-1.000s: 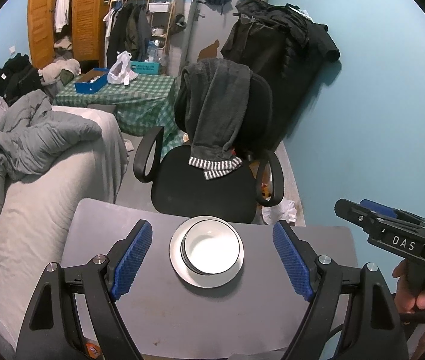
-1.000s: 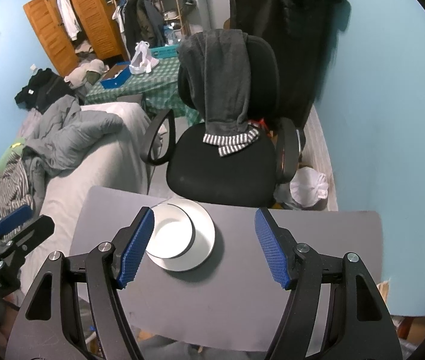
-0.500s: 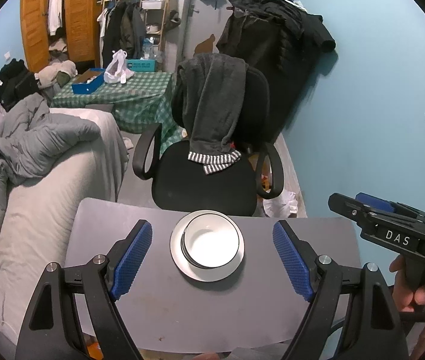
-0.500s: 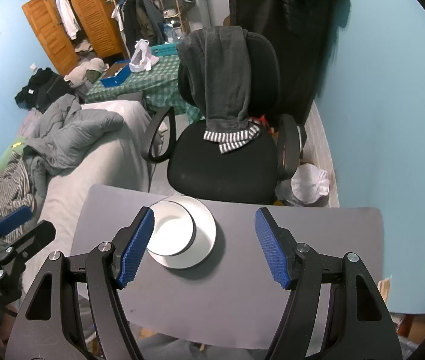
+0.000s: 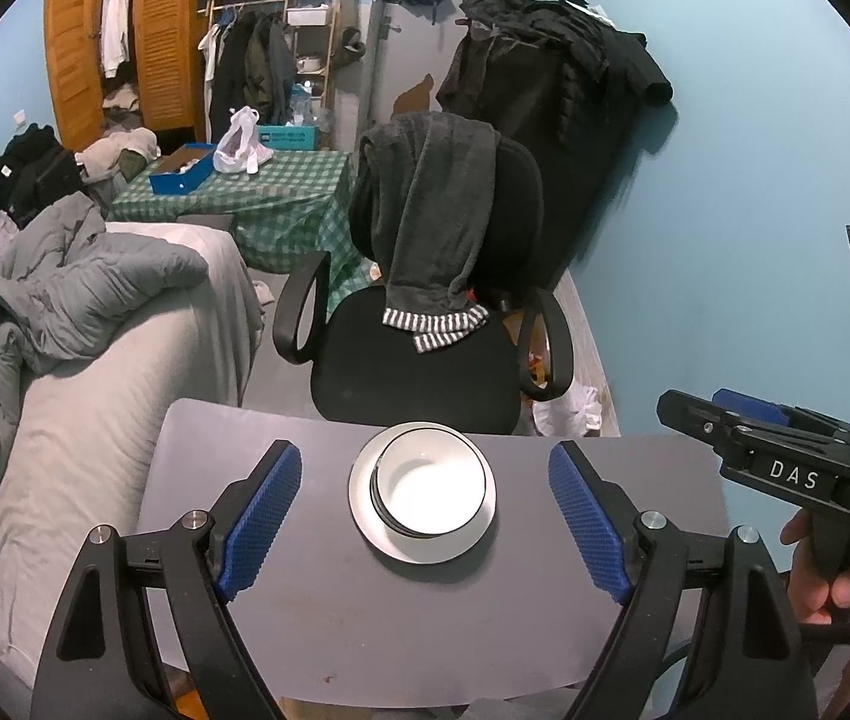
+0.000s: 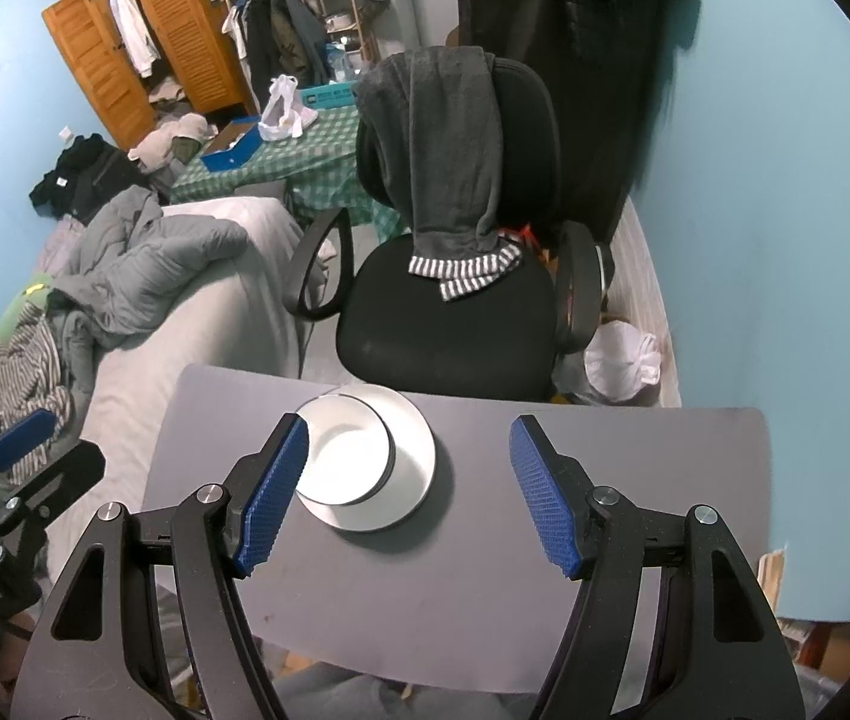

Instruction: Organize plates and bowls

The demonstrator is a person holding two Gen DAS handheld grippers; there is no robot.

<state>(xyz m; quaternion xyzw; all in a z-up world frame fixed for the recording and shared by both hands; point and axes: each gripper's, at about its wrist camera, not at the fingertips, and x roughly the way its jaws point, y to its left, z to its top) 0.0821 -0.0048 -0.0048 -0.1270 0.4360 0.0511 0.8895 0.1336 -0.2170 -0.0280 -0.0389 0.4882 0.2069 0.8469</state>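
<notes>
A white bowl (image 5: pixel 430 487) with a dark rim sits on a white plate (image 5: pixel 365 513) near the far edge of the small grey table (image 5: pixel 317 618). My left gripper (image 5: pixel 425 522) hovers above the table, open, with the bowl and plate showing between its blue pads and nothing held. In the right wrist view the bowl (image 6: pixel 346 455) and plate (image 6: pixel 410 456) lie just right of the left blue pad. My right gripper (image 6: pixel 407 495) is open and empty. It also shows at the right edge of the left wrist view, the right gripper (image 5: pixel 785 438) held in a hand.
A black office chair (image 5: pixel 425 372) draped with a dark garment stands just behind the table. A grey bed (image 5: pixel 83 396) with rumpled bedding runs along the left. A white bag (image 6: pixel 626 354) lies on the floor by the blue wall (image 5: pixel 725 210) on the right.
The views shift only slightly; the bowl and plate stay where they were. Both grippers stay open.
</notes>
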